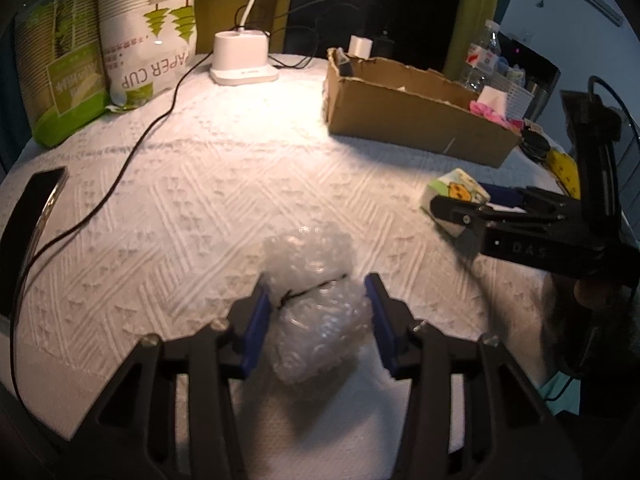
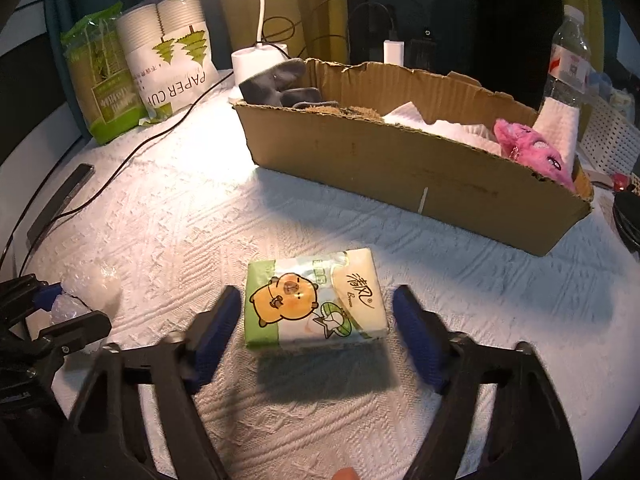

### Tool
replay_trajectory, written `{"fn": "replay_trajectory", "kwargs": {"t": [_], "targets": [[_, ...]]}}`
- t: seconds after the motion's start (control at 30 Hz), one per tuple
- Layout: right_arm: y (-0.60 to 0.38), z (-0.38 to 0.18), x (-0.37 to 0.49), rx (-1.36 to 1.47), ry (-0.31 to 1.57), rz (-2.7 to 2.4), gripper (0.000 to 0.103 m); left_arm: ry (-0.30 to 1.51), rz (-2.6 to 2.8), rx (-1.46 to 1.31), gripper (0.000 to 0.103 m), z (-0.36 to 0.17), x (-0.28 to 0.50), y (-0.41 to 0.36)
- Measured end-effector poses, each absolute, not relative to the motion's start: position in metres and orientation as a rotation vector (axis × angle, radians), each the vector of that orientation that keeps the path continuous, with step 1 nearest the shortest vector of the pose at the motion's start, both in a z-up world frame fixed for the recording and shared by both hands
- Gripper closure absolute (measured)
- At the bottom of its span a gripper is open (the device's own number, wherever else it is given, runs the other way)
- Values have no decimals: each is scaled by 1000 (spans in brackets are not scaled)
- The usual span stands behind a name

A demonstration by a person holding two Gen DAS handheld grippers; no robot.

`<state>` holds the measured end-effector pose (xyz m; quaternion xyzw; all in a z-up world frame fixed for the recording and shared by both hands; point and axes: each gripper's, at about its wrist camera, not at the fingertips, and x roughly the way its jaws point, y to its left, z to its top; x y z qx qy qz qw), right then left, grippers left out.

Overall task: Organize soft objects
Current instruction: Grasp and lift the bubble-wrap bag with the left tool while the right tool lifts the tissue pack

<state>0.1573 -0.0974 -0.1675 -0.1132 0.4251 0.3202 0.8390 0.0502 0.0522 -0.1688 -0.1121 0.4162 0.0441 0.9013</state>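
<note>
A wad of clear bubble wrap point(image 1: 316, 304) tied with a black band lies on the white cloth between the blue pads of my left gripper point(image 1: 320, 296), which is open around it. A small tissue pack point(image 2: 314, 306) with a cartoon capybara lies between the pads of my right gripper point(image 2: 316, 316), which is open and not touching it. The tissue pack point(image 1: 456, 190) and right gripper point(image 1: 448, 210) also show at the right of the left wrist view. The bubble wrap point(image 2: 86, 292) and left gripper point(image 2: 60, 308) show at the left of the right wrist view.
A torn cardboard box point(image 2: 400, 160) stands behind, holding a grey item point(image 2: 280, 84), white cloth point(image 2: 448, 124) and a pink plush point(image 2: 532, 148). Paper cup packs point(image 1: 148, 32), a white lamp base point(image 1: 242, 58), a black cable point(image 1: 132, 152), a phone point(image 1: 28, 232) and a water bottle point(image 2: 568, 52) are around.
</note>
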Motion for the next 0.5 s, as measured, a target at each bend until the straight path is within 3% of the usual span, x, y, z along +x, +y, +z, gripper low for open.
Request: {"fn": "replay_trajectory", "kwargs": {"t": [0.5], "targets": [[-117, -142, 160, -220, 843, 650, 34, 817, 37, -213, 56, -152, 73, 39]]}}
